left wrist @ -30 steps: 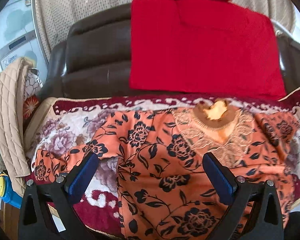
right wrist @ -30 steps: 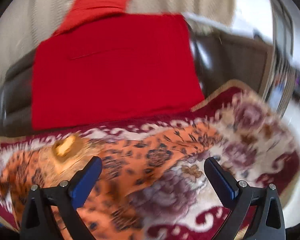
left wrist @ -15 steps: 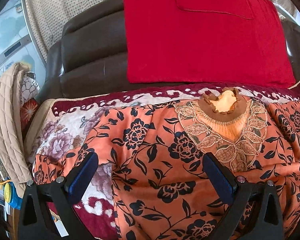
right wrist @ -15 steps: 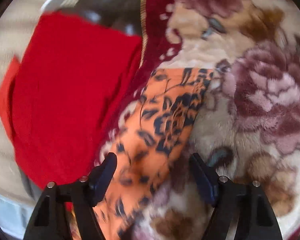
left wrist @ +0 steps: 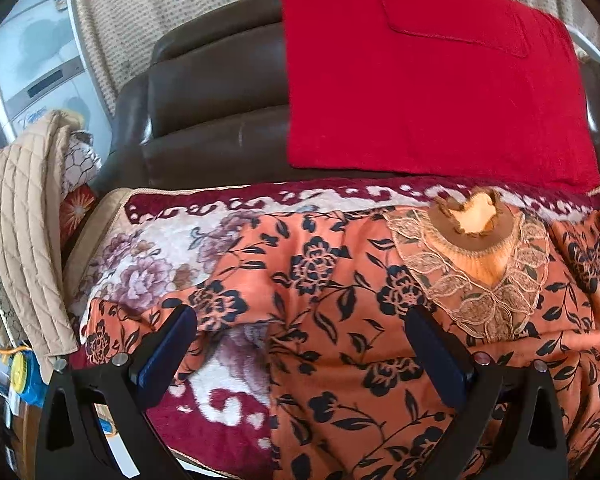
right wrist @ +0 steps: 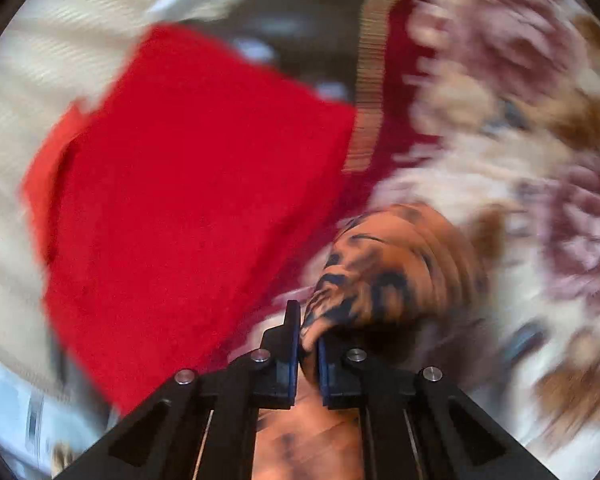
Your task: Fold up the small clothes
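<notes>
The right claw (right wrist: 308,344) is clamped on a bunched edge of the orange flowered top (left wrist: 340,320), most likely a sleeve end, with cloth pinched between its pads. To do this fold well, the person should probably carry that edge across toward the lace collar (left wrist: 476,264) in one smooth, low sweep and lay it flat before letting go. The left claw (left wrist: 300,356) hangs with its fingers wide apart over the top's near left part, holding nothing. The top lies face up on the flowered blanket (left wrist: 148,264), collar at the far side. Beyond the collar, a red cloth (left wrist: 420,92) drapes the brown sofa back (left wrist: 212,104).
</notes>
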